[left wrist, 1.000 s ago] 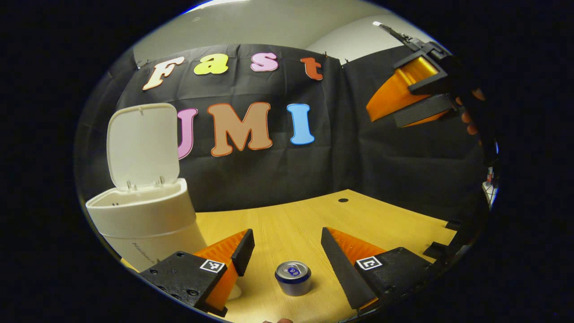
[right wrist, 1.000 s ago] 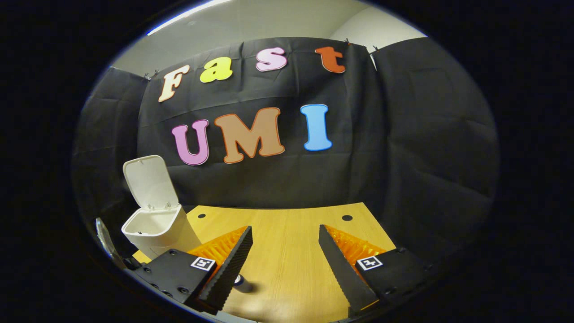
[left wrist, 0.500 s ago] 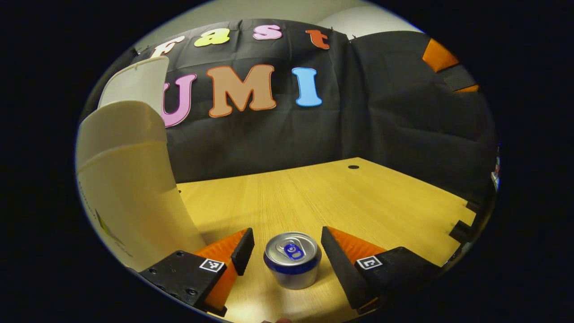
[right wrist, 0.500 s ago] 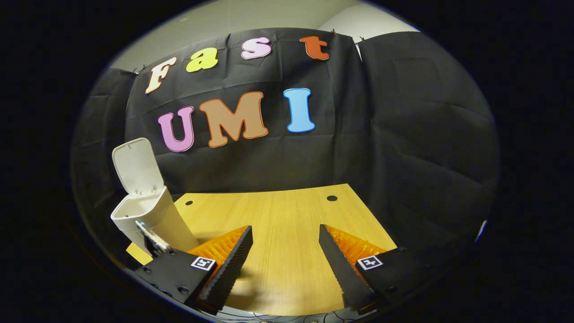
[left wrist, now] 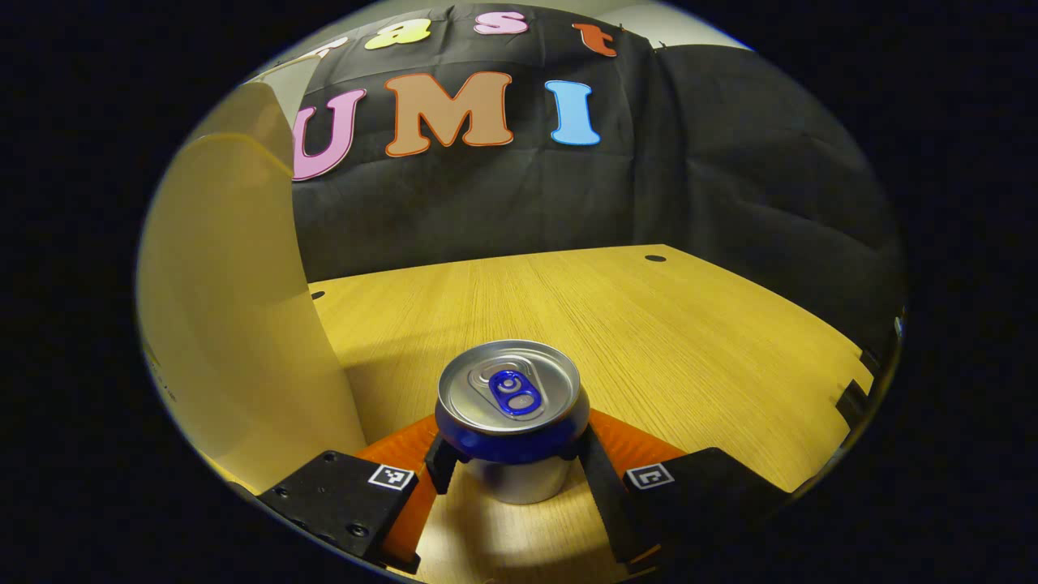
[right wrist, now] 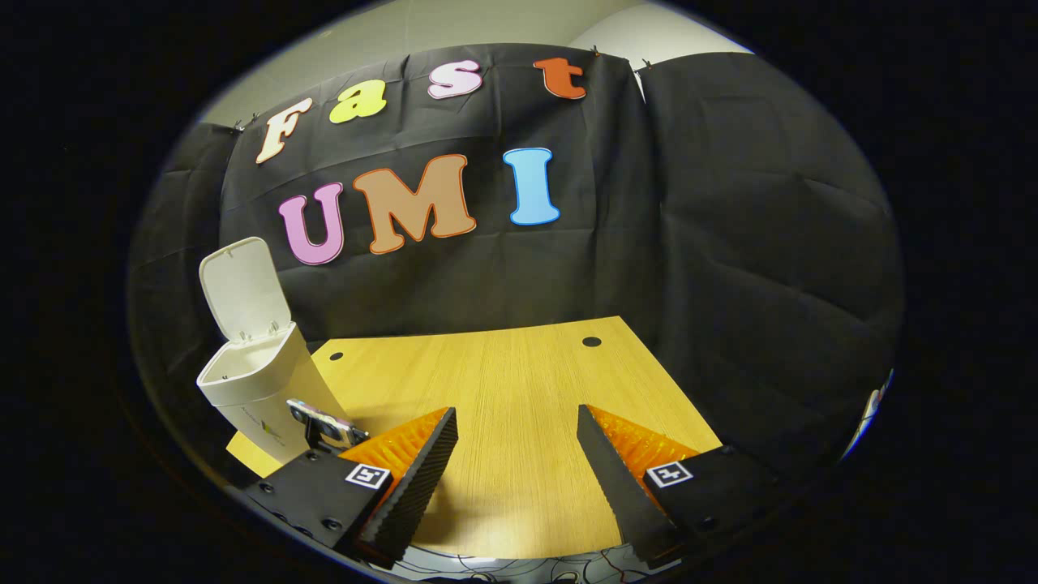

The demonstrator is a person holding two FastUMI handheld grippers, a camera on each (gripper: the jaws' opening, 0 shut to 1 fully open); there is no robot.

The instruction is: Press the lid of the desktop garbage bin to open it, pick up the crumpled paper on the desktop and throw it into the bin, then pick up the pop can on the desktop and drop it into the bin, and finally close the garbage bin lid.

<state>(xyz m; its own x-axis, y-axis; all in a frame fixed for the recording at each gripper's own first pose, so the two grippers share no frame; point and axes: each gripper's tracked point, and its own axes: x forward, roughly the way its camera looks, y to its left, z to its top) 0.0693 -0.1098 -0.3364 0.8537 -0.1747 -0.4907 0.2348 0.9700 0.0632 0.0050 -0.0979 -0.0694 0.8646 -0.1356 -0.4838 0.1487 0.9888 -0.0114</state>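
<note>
With the garbage bin (right wrist: 258, 389) lid (right wrist: 243, 285) already up, the left gripper (left wrist: 511, 466) jaws hold the pop can (left wrist: 509, 418) on the bench (left wrist: 649, 324); the right gripper (right wrist: 516, 470) hangs wide. Dropping and closing remain.

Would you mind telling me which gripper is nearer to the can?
Left. The left gripper has its fingers on both sides of the can, apparently touching it. The right gripper hangs open over bare table.

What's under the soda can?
The soda can stands upright on the wooden desk, between the left gripper fingers. The spot directly beneath it is covered by the can itself.
</note>
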